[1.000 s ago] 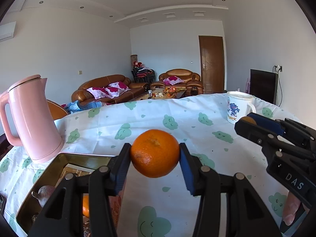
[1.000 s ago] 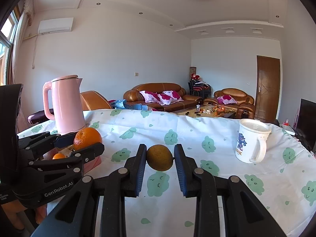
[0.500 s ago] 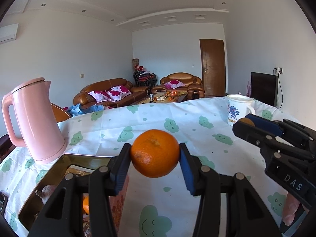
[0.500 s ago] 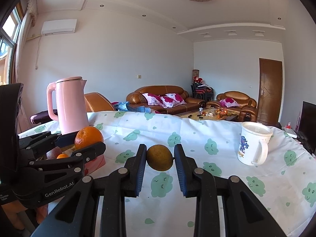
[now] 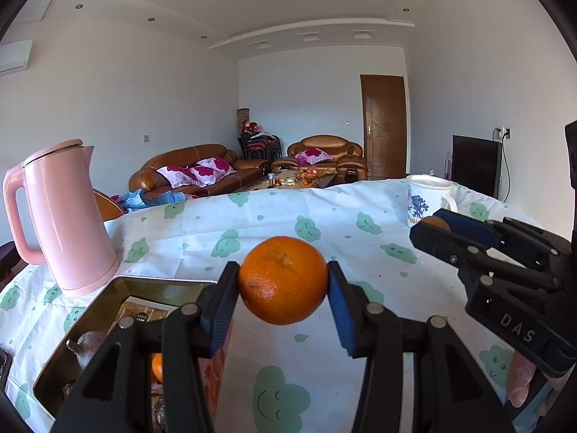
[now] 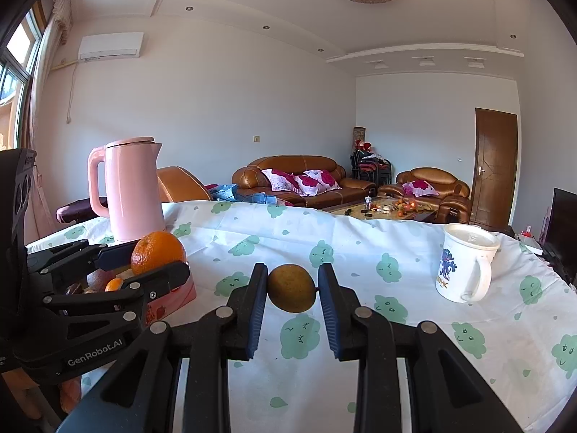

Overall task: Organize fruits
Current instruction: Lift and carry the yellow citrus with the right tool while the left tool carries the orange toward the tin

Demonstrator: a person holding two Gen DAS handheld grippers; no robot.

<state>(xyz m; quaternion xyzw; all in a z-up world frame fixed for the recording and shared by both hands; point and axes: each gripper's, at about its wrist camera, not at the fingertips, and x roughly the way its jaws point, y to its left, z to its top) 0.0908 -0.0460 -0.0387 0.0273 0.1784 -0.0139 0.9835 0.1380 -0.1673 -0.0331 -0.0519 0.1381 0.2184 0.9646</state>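
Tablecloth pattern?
White tablecloth with green smiling clouds and small drops; clearest in right wrist view.

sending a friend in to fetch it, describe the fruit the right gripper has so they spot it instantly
Find the table under the white cloth with green cloud faces; the tall pink plastic kettle stands at its left. Above the middle of the cloth, the right gripper pinches a small round brownish-yellow fruit. Unlike the bright orange tangerine in the left gripper, it is dull and smaller.

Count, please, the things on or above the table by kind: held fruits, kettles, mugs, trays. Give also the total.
Held fruits: 2, the orange in the left gripper and the brown fruit in the right gripper
Kettles: 1, the pink kettle
Mugs: 1, the white mug
Trays: 1, the metal tray; the fruit inside it is partly hidden, not counted
Total: 5
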